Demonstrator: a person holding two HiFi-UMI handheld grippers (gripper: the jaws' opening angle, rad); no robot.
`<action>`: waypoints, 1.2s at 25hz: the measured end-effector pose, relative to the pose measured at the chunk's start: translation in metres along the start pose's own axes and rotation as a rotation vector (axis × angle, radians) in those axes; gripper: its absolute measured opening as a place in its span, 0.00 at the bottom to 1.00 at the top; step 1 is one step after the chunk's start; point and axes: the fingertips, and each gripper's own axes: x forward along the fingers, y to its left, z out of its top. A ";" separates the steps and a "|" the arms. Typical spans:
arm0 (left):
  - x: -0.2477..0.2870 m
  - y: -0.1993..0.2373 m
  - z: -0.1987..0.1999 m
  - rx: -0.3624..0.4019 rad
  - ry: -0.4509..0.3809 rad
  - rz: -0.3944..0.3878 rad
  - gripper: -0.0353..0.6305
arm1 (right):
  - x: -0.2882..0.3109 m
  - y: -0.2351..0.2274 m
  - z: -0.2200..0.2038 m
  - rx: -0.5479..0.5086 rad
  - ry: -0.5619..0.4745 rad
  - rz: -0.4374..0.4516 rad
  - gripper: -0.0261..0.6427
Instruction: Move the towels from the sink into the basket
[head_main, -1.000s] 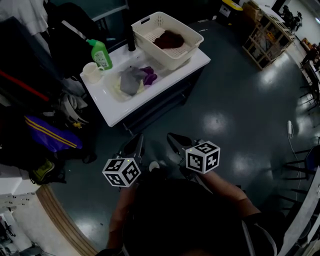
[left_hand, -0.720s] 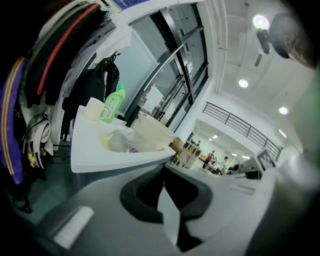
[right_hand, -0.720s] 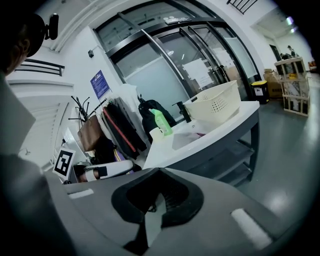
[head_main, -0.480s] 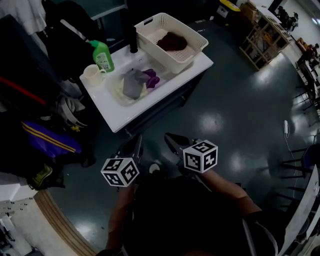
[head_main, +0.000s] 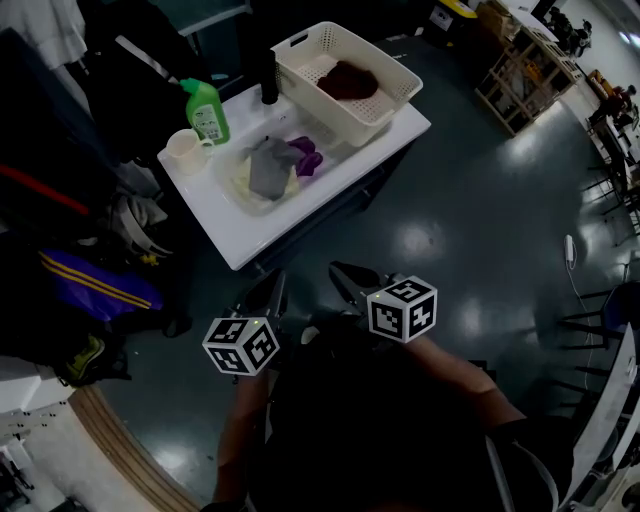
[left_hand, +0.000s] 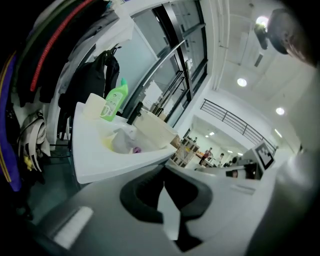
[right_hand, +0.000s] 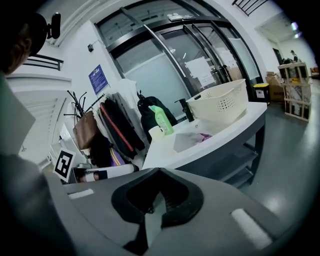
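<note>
- Down at my waist, left claw (head_main: 273, 290) and right claw (head_main: 346, 275) stay shut, empty.
- Towels (head_main: 268, 169) in the sink (head_main: 228, 186) barely drift nearer; approach just beginning, I judge.

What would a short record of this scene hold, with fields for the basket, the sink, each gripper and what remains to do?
basket: on the counter next to the sink; holds a dark red towel
sink: grey towel and purple towel inside
beside sink: green bottle, cup
left gripper: shut, empty, away from the sink
right gripper: shut, empty, away from the sink
to do: grey and purple towels not yet in the basket
</note>
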 end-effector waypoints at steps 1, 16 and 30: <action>0.001 0.002 0.002 0.001 0.000 0.002 0.06 | 0.002 -0.001 0.003 -0.002 -0.003 0.001 0.04; 0.033 0.024 0.037 0.034 -0.023 0.067 0.06 | 0.051 -0.025 0.048 -0.031 -0.009 0.074 0.04; 0.087 0.041 0.062 0.021 -0.030 0.107 0.06 | 0.083 -0.066 0.082 -0.059 0.046 0.115 0.04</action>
